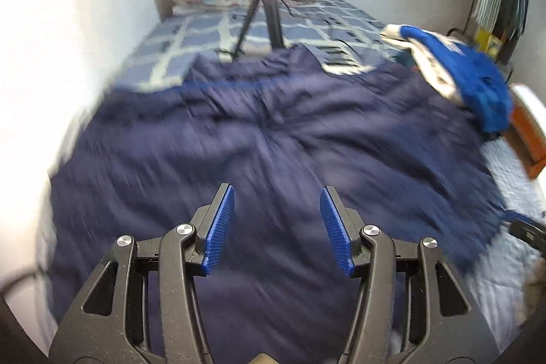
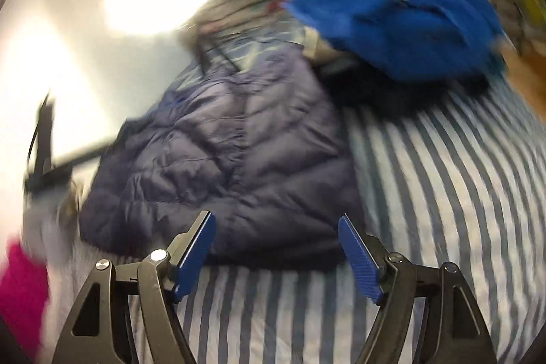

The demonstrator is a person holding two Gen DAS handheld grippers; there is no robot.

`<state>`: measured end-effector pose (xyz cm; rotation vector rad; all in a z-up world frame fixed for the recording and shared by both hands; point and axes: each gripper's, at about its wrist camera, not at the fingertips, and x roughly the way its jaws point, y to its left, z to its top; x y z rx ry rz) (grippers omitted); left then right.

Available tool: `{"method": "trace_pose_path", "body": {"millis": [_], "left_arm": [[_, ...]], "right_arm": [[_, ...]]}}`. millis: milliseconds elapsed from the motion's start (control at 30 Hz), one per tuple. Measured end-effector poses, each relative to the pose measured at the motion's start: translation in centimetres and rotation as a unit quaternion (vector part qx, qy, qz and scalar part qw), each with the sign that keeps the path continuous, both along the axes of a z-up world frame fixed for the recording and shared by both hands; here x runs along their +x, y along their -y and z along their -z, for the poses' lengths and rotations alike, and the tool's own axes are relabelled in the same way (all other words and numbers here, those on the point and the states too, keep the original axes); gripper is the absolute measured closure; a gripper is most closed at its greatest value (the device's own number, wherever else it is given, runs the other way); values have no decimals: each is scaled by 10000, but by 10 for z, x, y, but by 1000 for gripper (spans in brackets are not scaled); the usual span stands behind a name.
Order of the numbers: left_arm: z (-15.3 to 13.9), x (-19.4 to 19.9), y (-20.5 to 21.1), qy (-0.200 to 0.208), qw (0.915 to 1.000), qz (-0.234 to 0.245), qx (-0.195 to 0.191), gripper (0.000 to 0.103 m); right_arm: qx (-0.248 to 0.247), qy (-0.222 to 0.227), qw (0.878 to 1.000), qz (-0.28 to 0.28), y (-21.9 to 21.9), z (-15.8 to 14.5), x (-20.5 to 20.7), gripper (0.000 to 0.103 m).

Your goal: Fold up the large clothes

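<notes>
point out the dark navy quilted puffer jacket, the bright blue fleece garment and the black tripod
dark navy quilted puffer jacket [image 2: 232,159]: right wrist view, middle of its quilted body
bright blue fleece garment [image 2: 409,33]: right wrist view, centre of the crumpled heap
black tripod [image 1: 264,12]: left wrist view, where its legs spread

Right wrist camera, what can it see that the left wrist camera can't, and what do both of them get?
Only the right wrist view shows the striped sheet, the pink cloth at the lower left, and the right gripper, open and empty. Only the left wrist view shows the checked bedcover, the tripod and the left gripper, open and empty. Both show the navy jacket and the bright blue garment.
</notes>
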<state>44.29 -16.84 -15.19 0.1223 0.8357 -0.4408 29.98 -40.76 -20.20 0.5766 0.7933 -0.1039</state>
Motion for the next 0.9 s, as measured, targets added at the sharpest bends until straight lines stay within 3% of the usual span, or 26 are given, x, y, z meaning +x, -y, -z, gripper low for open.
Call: {"method": "trace_pose_path", "body": {"millis": [133,233,333,467,533,633,767,900], "left_arm": [[20,-33,6,110,9998,-158,42,47],[54,-31,13,-287,9993,-149,161,47],[65,-31,17,-213,9992,-127,324,47],[34,-44,3,-375,9987,-336,73,51],[4,-66,-11,-297,9984,-452,-137,51],[-38,-112,-38,-209,9970,-570,-472,51],[-63,-166,-68,-103,9957,-597,-707,51],[-63,-206,-93,57,9968,-716,-348,51]], "right_arm": [[537,-246,9980,216,8,16,-1,22],[920,-246,9951,250,9,27,5,22],[921,-343,9945,360,7,34,22,23],[713,-532,9947,519,7,33,41,48],[674,-548,9951,466,5,27,45,67],[392,-506,9970,440,1,13,48,80],[-22,-350,9988,337,-11,-14,45,89],[-459,-215,9985,192,-28,-45,47,92]]}}
